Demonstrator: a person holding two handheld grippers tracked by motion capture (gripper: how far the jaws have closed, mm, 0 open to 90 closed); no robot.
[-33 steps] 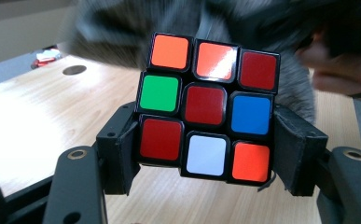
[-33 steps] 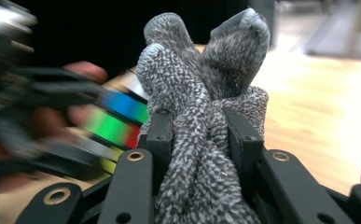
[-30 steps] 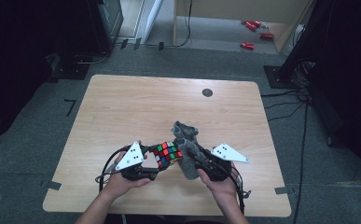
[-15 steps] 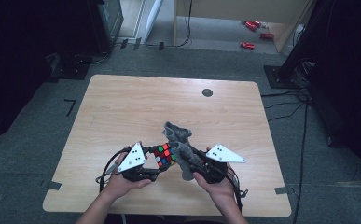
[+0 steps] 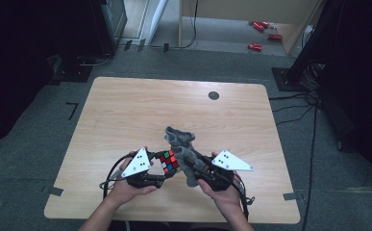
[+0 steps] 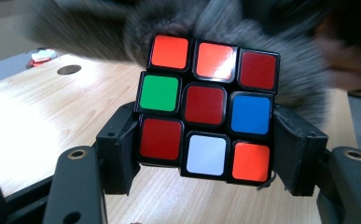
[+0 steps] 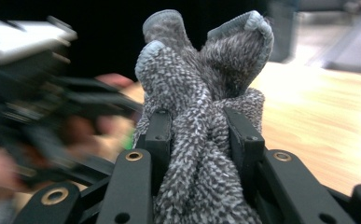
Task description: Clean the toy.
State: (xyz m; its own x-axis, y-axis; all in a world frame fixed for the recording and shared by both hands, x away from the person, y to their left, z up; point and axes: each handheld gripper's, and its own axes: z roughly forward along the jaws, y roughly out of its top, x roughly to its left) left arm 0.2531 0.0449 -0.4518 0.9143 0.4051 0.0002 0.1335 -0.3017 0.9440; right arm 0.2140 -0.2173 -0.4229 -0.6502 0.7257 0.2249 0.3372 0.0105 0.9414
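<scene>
Near the front edge of the wooden table [image 5: 126, 110], seen from the high view, two hands hold their tools close together. The left gripper [image 5: 162, 169] holds a colourful puzzle cube [image 5: 169, 161], and the right gripper [image 5: 193, 168] holds a grey knitted cloth [image 5: 182, 147]. The cloth lies just to the right of the cube and touches it, its long axis running up and away from the person toward the table's middle. The right-hand tool looks the one placed to wipe the cube.

From the left gripper view, the left gripper [image 6: 206, 140] has its jaws pressed on the lower side faces of the puzzle cube [image 6: 208, 105], holding it a little tilted above the table. Behind and above the cube, the blurred grey knitted cloth [image 6: 122, 23] brushes its far top edge.

From the right gripper view, the right gripper [image 7: 199, 135] is closed tight on a bunched waist of the grey knitted cloth [image 7: 194, 88], whose loose ends fan out upright beyond the jaws. The other tool sits blurred at the left.
</scene>
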